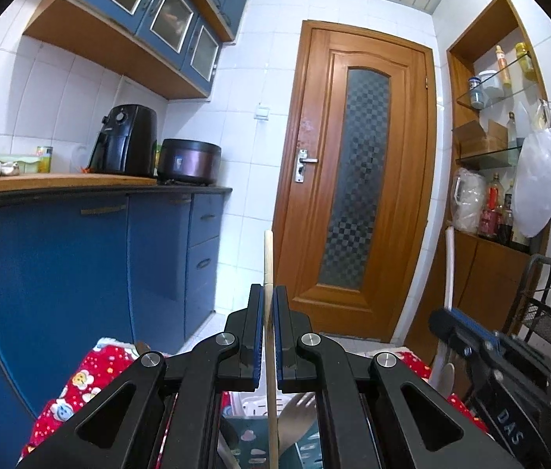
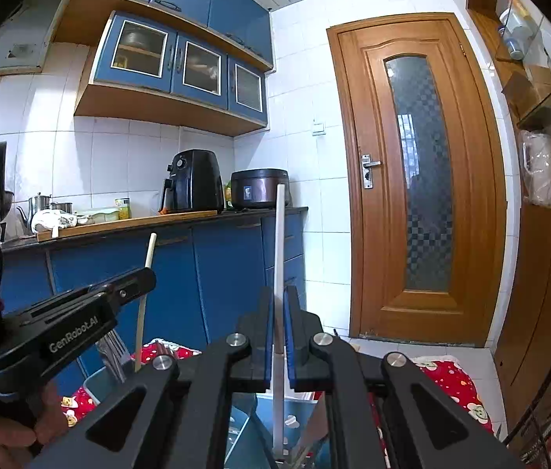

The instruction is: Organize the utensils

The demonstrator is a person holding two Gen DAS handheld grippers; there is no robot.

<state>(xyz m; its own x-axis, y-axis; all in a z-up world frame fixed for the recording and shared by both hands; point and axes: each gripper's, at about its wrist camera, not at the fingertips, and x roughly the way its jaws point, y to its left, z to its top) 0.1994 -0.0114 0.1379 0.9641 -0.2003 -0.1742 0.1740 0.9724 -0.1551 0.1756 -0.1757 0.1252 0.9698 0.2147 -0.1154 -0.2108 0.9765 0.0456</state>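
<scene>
My left gripper (image 1: 269,293) is shut on a thin wooden utensil handle (image 1: 269,258) that stands upright between its blue pads; its lower part drops behind the gripper toward a teal holder (image 1: 252,441), where a wooden fork (image 1: 299,414) also shows. My right gripper (image 2: 278,297) is shut on a white utensil handle (image 2: 279,242), also upright, running down into a teal holder (image 2: 299,422). In the right wrist view the left gripper (image 2: 135,281) appears at the left with its wooden handle (image 2: 146,273). In the left wrist view the right gripper (image 1: 455,324) appears at the right with the white handle (image 1: 449,273).
A red patterned cloth (image 1: 76,387) covers the surface below. Blue base cabinets (image 1: 80,258) carry a counter with an air fryer (image 1: 125,140) and a rice cooker (image 1: 189,160). A wooden door (image 1: 357,179) is ahead. Shelves with bottles (image 1: 498,211) and a black wire rack (image 1: 549,312) stand at the right.
</scene>
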